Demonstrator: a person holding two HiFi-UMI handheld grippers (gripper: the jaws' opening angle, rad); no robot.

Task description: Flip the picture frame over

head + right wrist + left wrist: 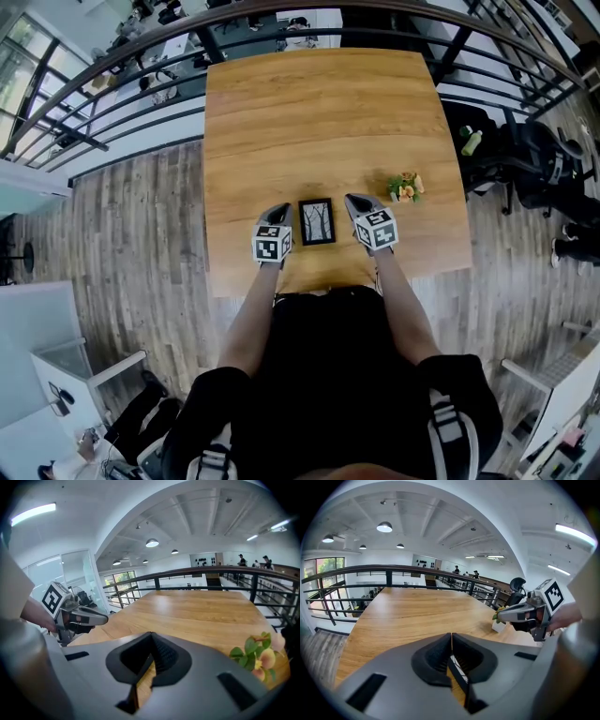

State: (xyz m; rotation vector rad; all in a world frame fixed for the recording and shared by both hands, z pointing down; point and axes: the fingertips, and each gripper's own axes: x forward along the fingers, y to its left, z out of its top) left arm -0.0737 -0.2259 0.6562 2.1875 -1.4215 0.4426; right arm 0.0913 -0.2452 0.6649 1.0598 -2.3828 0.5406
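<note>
Picture frame (316, 222): lay on the desk (319, 112) near its front edge, between the two claws, showing a dark border round a drawing of bare branches.
Left claw (279, 210) (451, 638): jaws were closed tip to tip with nothing between the pads. It sat just beside the frame's left edge, and contact could not be told.
Right claw (353, 200) (151, 637): jaws met the same way and were likewise empty. It sat just beside the frame's right edge, slightly farther up the desk.
Head view only: showed the frame's whole face and both claws flanking it.
Gripper views only: showed the frame as a dark sliver (458, 673) (138, 681) through the gap behind the closed tips. Each also showed the opposite claw side-on.
Flowers (405, 187) (258, 656): stood to the right of the right claw, apart from the frame. They were plain in the right gripper view and mostly hidden behind the right claw in the left one.
Railing (141, 70): ran round the desk's far sides.
</note>
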